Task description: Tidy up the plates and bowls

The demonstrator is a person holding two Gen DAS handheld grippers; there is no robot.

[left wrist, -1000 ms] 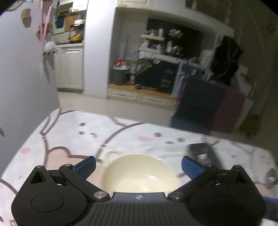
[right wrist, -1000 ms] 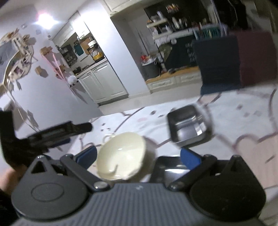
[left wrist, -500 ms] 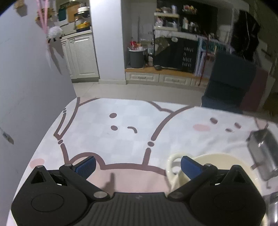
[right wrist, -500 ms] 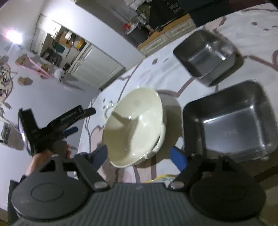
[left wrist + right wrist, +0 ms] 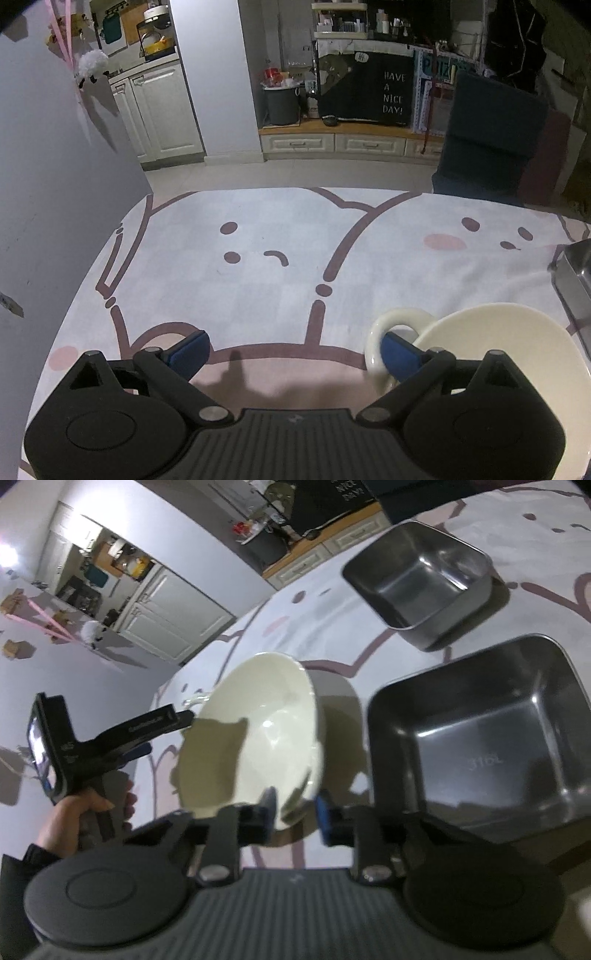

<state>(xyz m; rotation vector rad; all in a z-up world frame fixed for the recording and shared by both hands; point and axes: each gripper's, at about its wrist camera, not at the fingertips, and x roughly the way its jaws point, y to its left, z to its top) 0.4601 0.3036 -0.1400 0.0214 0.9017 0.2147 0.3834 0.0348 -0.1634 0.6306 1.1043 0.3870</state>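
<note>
Kitchen bench under a cartoon-print cloth: right gripper [image 5: 293, 818] pinches the tilted cream bowl [image 5: 255, 731] by its rim (apparently a thin bite); left gripper [image 5: 293, 349] released, near the handle. Slippage could drop it onto the steel tray [image 5: 476, 738].

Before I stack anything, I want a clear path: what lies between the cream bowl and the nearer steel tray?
In the right wrist view, only bare tablecloth under the cream bowl's shadow separates it from the nearer steel tray.
</note>
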